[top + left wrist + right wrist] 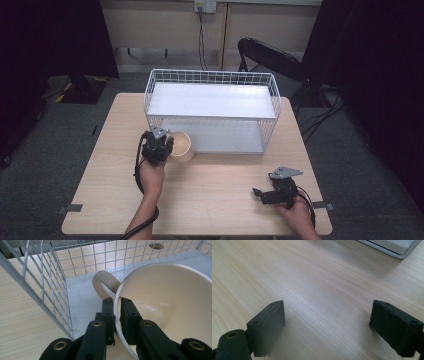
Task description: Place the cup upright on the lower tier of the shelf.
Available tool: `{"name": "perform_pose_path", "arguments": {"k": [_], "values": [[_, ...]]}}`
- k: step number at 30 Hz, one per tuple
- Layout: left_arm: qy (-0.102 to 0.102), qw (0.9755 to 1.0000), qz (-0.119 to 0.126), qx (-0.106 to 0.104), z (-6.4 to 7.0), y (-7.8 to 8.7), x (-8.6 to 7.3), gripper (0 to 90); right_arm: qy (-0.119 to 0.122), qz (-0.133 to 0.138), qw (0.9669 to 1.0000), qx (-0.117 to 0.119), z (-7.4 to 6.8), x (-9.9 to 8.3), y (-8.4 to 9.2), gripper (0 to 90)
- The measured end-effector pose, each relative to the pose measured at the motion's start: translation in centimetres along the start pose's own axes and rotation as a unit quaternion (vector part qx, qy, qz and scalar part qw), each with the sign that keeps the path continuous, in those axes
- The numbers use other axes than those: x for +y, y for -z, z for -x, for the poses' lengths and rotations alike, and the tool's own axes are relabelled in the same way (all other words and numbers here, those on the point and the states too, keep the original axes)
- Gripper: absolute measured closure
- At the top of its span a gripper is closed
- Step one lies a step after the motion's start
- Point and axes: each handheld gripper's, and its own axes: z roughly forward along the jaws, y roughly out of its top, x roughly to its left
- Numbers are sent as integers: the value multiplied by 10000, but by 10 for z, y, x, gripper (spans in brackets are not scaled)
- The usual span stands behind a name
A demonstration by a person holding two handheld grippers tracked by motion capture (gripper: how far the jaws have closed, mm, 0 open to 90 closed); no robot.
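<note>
Left gripper [167,145] clamped on cream ceramic cup's [182,146] rim at white wire rack's [212,77] lower-shelf mouth, not yet shelved; right gripper [258,192] jaws apart, idle.

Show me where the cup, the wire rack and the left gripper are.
cup [175,307], left gripper view, inner wall of the bowl.
wire rack [210,76], high view, top rear rim.
left gripper [117,315], left gripper view, between its fingertips, at the cup's rim.

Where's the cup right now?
In the high view the cream cup sits left of centre on the table, at the wire rack's lower front-left corner. The left gripper pinches its rim beside the handle.
</note>
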Motion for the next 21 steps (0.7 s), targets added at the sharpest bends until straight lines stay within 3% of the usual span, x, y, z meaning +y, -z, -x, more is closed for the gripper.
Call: {"name": "perform_pose_path", "arguments": {"k": [21], "values": [[-35, 9994, 176, 306, 10, -22, 8, 825, -1, 1, 10000, 3, 0, 0, 0, 121]]}}
